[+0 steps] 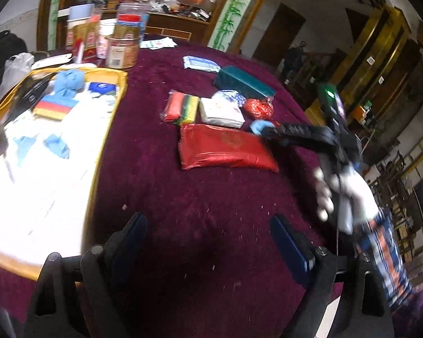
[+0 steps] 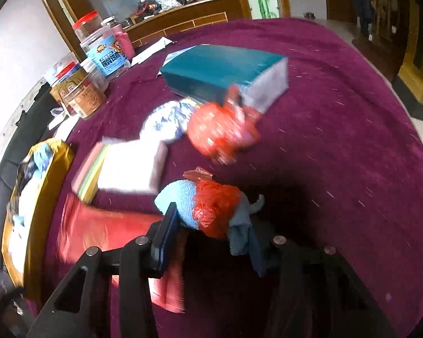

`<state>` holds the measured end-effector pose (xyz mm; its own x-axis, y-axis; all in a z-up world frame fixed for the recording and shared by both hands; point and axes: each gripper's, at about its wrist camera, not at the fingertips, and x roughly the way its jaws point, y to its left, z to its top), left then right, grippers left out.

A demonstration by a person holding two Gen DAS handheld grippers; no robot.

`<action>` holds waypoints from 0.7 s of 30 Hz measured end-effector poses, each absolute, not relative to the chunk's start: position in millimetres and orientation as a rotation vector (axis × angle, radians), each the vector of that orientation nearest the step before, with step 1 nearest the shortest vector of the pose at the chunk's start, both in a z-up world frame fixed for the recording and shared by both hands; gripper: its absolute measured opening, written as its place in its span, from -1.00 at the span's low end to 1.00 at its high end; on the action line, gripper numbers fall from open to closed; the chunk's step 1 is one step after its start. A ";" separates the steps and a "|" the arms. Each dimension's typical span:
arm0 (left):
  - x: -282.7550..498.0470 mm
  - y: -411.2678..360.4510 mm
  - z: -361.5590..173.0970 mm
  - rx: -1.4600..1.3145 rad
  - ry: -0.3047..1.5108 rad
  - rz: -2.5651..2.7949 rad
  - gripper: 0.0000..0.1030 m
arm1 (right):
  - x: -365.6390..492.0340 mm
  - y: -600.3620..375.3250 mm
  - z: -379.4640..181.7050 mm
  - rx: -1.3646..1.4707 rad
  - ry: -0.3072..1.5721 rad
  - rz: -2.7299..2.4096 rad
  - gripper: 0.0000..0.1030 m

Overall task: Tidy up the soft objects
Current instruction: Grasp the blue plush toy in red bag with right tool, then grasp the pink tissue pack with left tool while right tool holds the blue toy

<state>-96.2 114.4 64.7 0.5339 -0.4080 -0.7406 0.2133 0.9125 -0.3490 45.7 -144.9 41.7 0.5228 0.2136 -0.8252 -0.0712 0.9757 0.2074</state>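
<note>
My right gripper (image 2: 211,222) is shut on a small blue knitted bundle with red plastic wrap (image 2: 203,208) and holds it above the maroon tablecloth; it also shows in the left wrist view (image 1: 260,126). My left gripper (image 1: 208,233) is open and empty over bare cloth. Soft items lie in a cluster: a flat red packet (image 1: 225,149), a white tissue pack (image 1: 220,112), a red-green-yellow pack (image 1: 182,107), a red mesh ball (image 1: 258,108), a blue-white cloth bundle (image 1: 229,95) and a teal box (image 1: 244,83). A gold-rimmed tray (image 1: 110,118) on the left holds blue and white soft items.
Jars and tins (image 1: 121,48) stand at the back left of the table (image 1: 183,197). A blue-white packet (image 1: 201,63) lies behind the teal box. A black bag (image 1: 2,48) sits far left. The table's right edge drops to the room floor.
</note>
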 end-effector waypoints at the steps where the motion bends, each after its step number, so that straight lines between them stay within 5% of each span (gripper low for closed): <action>1: -89.9 110.4 64.4 -0.224 0.943 -0.381 0.77 | 39.9 -152.8 39.7 0.175 0.999 0.174 -0.16; 15: 53.0 19.0 59.6 0.074 0.961 -0.499 0.77 | 40.6 -187.1 32.9 0.369 0.977 0.225 -0.11; 21: 106.7 -15.2 38.3 0.439 0.943 -0.589 0.77 | 41.1 -195.0 31.8 0.419 0.982 0.241 -0.11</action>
<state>106.7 -15.2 38.3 0.4521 -0.2752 -0.8485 0.6418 0.7609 0.0952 41.1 -195.0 31.8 0.5379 0.3818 -0.7516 -0.0096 0.8943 0.4474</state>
